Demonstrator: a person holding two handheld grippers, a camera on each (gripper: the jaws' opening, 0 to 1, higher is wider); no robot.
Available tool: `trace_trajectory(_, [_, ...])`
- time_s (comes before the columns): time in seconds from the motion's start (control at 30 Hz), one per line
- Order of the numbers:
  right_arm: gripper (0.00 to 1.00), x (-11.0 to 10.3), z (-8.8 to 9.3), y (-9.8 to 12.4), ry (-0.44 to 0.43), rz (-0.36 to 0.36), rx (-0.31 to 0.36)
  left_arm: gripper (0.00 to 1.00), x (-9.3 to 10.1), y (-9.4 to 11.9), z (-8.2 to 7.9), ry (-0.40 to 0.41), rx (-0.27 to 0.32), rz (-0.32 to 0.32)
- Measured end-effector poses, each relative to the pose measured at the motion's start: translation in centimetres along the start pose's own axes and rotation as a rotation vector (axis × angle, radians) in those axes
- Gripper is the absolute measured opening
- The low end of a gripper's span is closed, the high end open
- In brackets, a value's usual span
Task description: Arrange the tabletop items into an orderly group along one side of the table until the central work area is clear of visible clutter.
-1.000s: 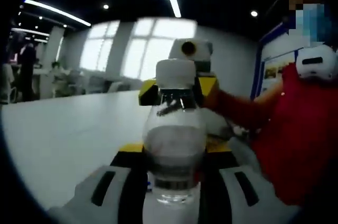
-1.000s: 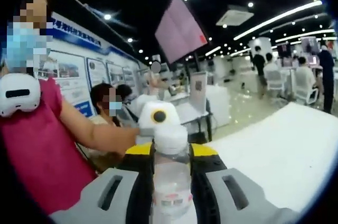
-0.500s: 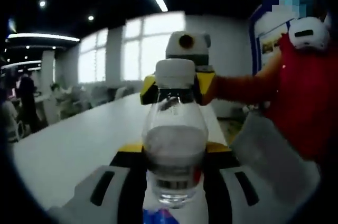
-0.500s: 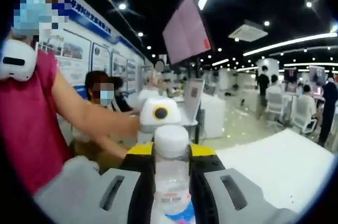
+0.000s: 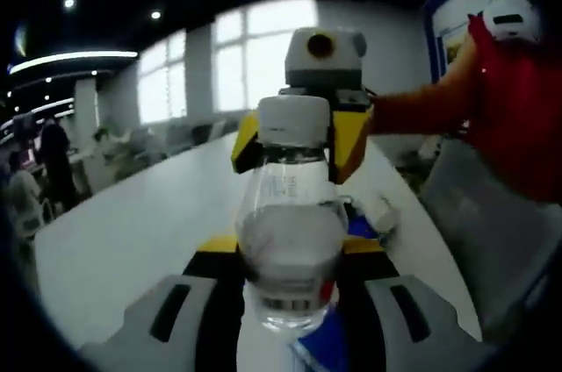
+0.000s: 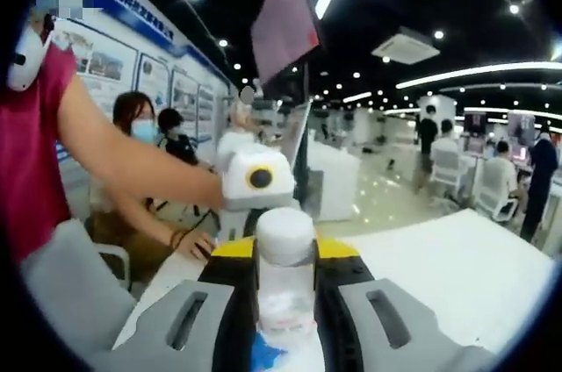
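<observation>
Clear bottle [image 5: 290, 240] clamped between left tongs [image 5: 290, 302] and right tongs [image 6: 285, 302], facing.

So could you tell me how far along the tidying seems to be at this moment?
Done: the white table looks mostly bare on the side in view. In hand: the left gripper and right gripper are both closed on one clear, white-capped bottle, facing each other. Left: setting the bottle down with the group, and clearing a small white item and something blue beyond it.
</observation>
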State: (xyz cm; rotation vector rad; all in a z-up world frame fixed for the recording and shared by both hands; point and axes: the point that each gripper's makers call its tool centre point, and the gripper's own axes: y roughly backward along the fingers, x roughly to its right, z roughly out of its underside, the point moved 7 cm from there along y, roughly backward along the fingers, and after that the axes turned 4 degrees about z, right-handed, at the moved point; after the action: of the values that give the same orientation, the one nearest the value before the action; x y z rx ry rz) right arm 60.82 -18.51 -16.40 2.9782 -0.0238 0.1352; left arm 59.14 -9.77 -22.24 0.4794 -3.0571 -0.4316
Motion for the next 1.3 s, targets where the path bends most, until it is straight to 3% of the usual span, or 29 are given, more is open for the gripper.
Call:
trace_trajectory(0.3, [0.21, 1.8, 3.9, -2.2, -0.013, 0.039, -0.039, 0.37, -2.2, -0.6, 3.8, 0.031, -0.047, -0.022])
trace_trajectory(0.53, [0.21, 1.7, 5.8, -2.7, -0.037, 0.042, -0.061, 0.37, -2.1, -0.8, 5.8, 0.049, -0.067, -0.034])
trace_trajectory(0.8, [0.21, 0.9, 6.1, -2.3, -0.054, 0.010, -0.100, 0.37, -0.9, -1.2, 6.1, 0.088, -0.059, -0.019])
trace_trajectory(0.97, [0.21, -0.1, 5.9, -1.8, -0.065, -0.002, -0.103, 0.37, 0.1, -1.4, 5.9, 0.119, -0.033, 0.030])
trace_trajectory(1.1, [0.21, -0.5, 6.6, -1.9, -0.054, 0.011, -0.107, 0.38, 0.1, -1.5, 6.4, 0.095, -0.069, 0.036])
trace_trajectory(1.3, [0.21, -0.2, 6.4, -2.2, -0.049, 0.020, -0.090, 0.38, -0.2, -1.1, 6.4, 0.090, -0.078, 0.033])
